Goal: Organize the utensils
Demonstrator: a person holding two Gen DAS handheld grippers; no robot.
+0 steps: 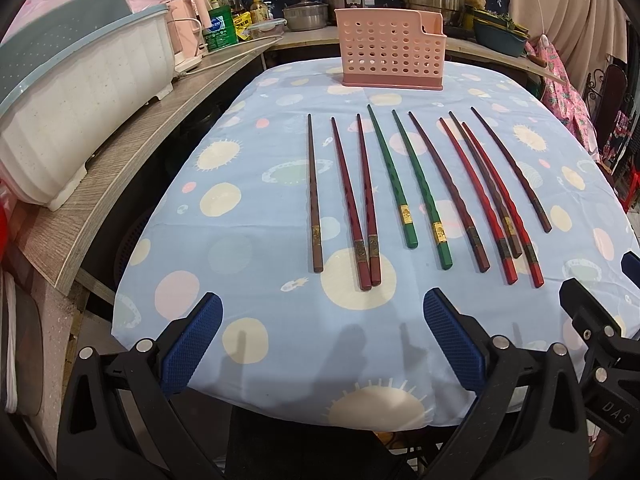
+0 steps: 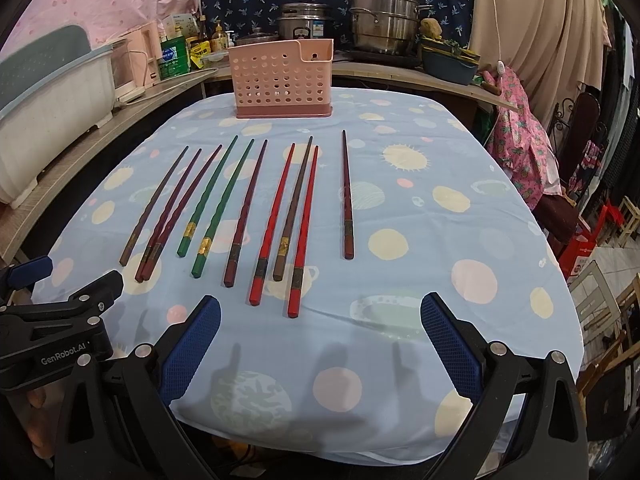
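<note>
Left gripper (image 1: 322, 332) is held low at the near edge of the table, level and aimed toward the far side, fingers spread wide with nothing between the blue pads (image 1: 192, 344). Right gripper (image 2: 320, 334) sits alongside in the same attitude, fingers likewise wide apart and empty; each gripper shows at the edge of the other's view. Ten chopsticks (image 1: 404, 196) lie in a row on the patterned tablecloth (image 1: 248, 248), tips pointing away, well ahead of both grippers and untouched. The pink perforated holder (image 1: 391, 54) stands upright beyond them at the far end of the table. The holder's interior is not visible. A brown chopstick (image 2: 294, 208) lies between the two bright red ones (image 2: 274, 224), partly overlapping in the left view. The holding hands are cut off below both frames.
</note>
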